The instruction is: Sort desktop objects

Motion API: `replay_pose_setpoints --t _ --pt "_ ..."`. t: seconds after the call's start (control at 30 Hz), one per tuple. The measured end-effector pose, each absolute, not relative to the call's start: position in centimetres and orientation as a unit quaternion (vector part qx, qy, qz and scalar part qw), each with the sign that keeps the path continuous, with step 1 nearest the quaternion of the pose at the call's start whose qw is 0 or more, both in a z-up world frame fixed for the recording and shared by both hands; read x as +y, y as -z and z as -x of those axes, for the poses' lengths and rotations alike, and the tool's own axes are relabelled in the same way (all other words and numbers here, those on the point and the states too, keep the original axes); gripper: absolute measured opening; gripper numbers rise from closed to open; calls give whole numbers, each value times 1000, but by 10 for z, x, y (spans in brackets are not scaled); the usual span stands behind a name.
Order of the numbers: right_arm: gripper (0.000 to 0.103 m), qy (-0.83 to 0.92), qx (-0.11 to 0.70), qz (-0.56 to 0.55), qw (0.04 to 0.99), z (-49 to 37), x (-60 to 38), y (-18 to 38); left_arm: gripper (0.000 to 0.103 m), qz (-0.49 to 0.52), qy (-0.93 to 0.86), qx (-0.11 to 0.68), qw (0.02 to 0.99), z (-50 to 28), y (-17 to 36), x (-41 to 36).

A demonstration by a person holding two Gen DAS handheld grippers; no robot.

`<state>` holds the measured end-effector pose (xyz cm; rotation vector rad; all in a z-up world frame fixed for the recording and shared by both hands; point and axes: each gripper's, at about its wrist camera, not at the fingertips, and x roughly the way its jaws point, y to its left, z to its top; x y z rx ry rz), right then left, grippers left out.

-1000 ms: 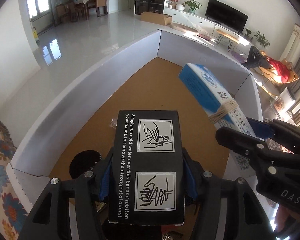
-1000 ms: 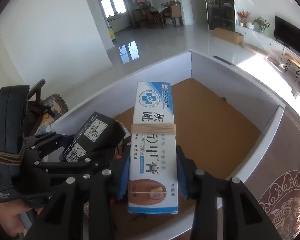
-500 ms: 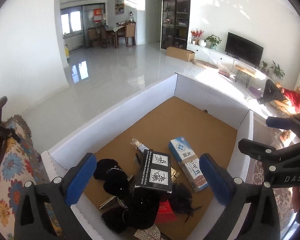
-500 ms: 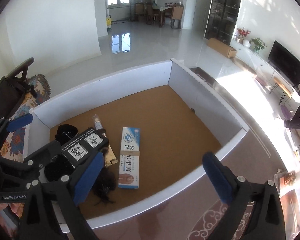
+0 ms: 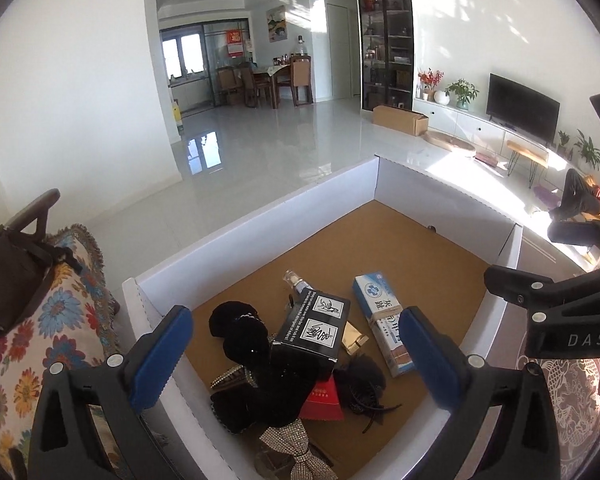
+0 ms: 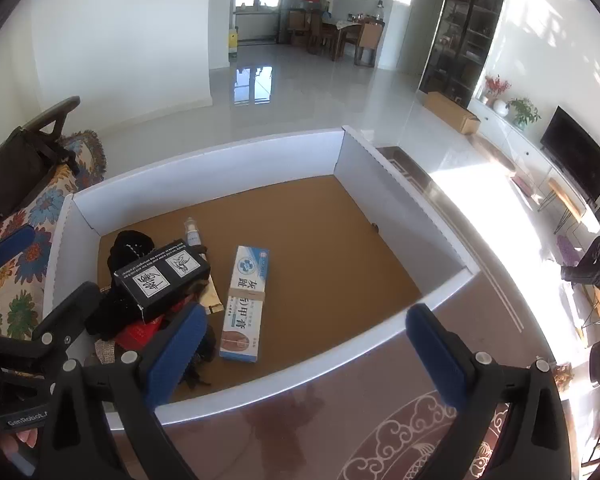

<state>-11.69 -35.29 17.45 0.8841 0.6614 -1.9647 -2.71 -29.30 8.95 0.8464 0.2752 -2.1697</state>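
Both my jaws stand wide and hold nothing: my left gripper (image 5: 296,356) hangs above the near end of the white-walled box (image 6: 204,162), and my right gripper (image 6: 308,354) hovers over its near wall. In the right view the black carton (image 6: 162,274) sits at about nine o'clock, perched tilted on a heap of black fabric pieces (image 5: 244,344), with a red packet (image 5: 322,398) and a small gold box (image 5: 355,338) partly under it. Just beside it, toward the box's middle, the blue-and-white carton (image 6: 246,302) lies flat on the brown floor, a rubber band around its waist. A small bottle (image 6: 192,232) lies at eleven o'clock behind the black carton. I judge both cartons light, stiff cardboard that could dent if squeezed hard; I would take each across its narrow width on the long sides. The black one looks likely to slide off its soft heap. The fabric is limp and tangled, so I would pinch a bunched part. A beaded bow (image 5: 296,446) lies at six o'clock in the left view.
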Motion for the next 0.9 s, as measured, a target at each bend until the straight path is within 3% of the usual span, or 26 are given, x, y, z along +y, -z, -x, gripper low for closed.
replay_pose_setpoints --t 0.53,0.9 --pt "100 781 262 -367 433 119 -356 -159 103 -326 849 120 398 15 -92 -289" --pt "100 771 274 -372 438 116 -364 -153 103 -336 823 185 419 4 -89 -305"
